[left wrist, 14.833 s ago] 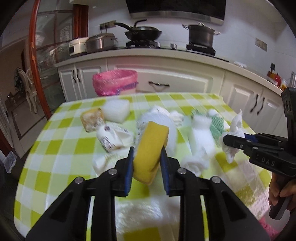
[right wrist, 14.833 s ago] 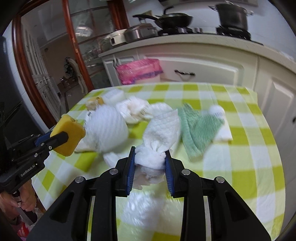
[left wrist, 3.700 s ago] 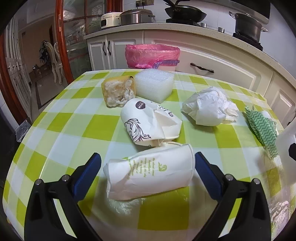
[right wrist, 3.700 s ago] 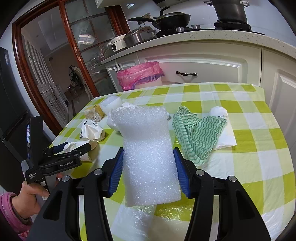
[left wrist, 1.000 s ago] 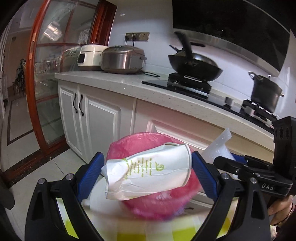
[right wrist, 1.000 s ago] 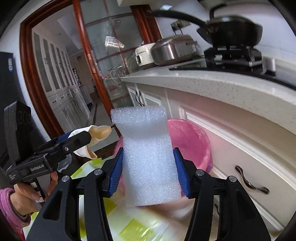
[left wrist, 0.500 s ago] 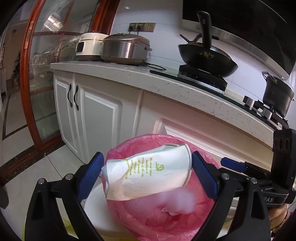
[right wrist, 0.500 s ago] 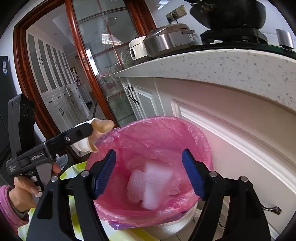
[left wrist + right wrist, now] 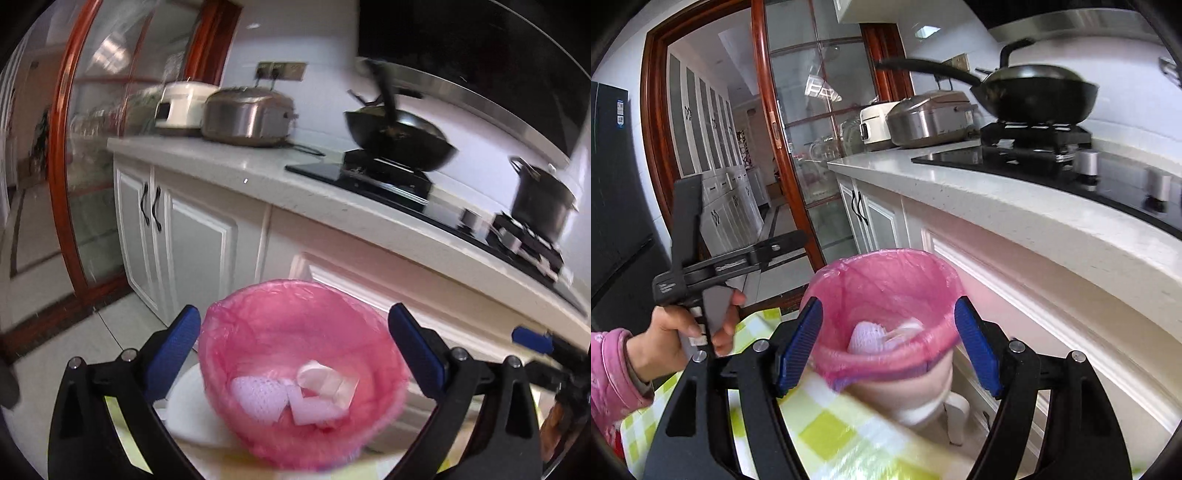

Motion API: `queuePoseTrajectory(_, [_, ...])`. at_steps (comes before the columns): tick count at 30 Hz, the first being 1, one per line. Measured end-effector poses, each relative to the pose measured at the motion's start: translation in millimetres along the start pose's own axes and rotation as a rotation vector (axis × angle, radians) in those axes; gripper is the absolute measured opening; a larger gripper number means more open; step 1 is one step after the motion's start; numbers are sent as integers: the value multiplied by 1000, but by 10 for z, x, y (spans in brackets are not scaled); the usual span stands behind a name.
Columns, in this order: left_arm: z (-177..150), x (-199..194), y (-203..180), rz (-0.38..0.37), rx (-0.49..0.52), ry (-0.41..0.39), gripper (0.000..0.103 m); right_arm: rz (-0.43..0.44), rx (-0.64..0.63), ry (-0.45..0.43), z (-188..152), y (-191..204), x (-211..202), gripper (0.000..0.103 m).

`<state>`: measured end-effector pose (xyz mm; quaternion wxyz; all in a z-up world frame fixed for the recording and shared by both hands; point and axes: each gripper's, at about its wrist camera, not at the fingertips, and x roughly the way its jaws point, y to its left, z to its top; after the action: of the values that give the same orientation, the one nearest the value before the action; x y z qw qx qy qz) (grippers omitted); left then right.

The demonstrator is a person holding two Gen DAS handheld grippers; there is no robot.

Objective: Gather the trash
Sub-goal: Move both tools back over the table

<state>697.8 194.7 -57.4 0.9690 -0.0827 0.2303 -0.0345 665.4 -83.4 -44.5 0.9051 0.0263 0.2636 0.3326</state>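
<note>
Left wrist view is showing the left gripper (image 9: 295, 354) hanging spread wide and empty over the pink-lined trash bin (image 9: 258, 325) at lower centre of the frame, where 2 pieces are lying — a crushed paper cup (image 9: 325, 380) and white foam (image 9: 258, 397) beside it. Right wrist view is showing the right gripper (image 9: 888, 350) likewise released with nothing between its blue pads, the bin's rim (image 9: 882, 365) sitting between them at lower centre, and the person's left hand (image 9: 683, 332) gripping its handle at lower left. Judging by this, the drop-off step is finishing — the next move is likely calling for both grippers to swing toward the checked tablecloth (image 9: 827, 432) at the bottom for more trash.
</note>
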Motion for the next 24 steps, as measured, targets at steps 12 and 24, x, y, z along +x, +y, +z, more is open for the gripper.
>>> queuePoseTrajectory(12, [-802,-1985,-686,13,74,-43,98,-71,88,-5,-845,293,-1541,71])
queuePoseTrajectory(24, [-2154,-3047,-1172,54,86,42,98,-147,131,56,-2137,792,-2532,71])
